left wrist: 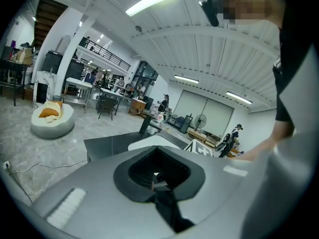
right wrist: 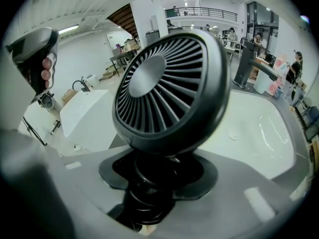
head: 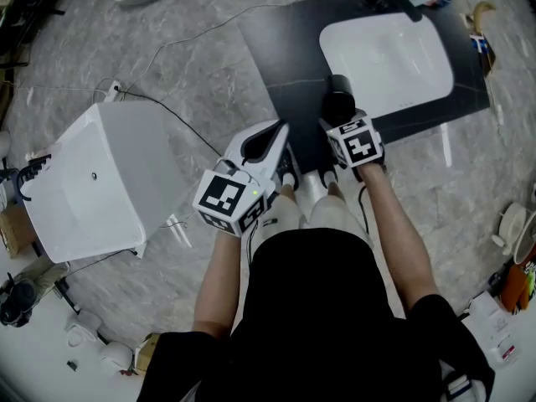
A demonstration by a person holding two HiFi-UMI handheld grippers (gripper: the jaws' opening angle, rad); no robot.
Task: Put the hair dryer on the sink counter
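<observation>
Half done at most, I judge: the right tool [head: 338,126] is clamped on the handle of the hair dryer [right wrist: 169,88], holding it over the near edge of the dark worktop [head: 280,48]. The sink [head: 385,53] lies just ahead. Setting it down remains. The left tool [head: 266,147] is closed and empty.

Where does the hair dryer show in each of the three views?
Head view: upper centre, hair dryer held by the right gripper.
Left gripper view: not in it.
Right gripper view: fills the centre, handle between the jaws.
Shared landmark: the white sink basin.
</observation>
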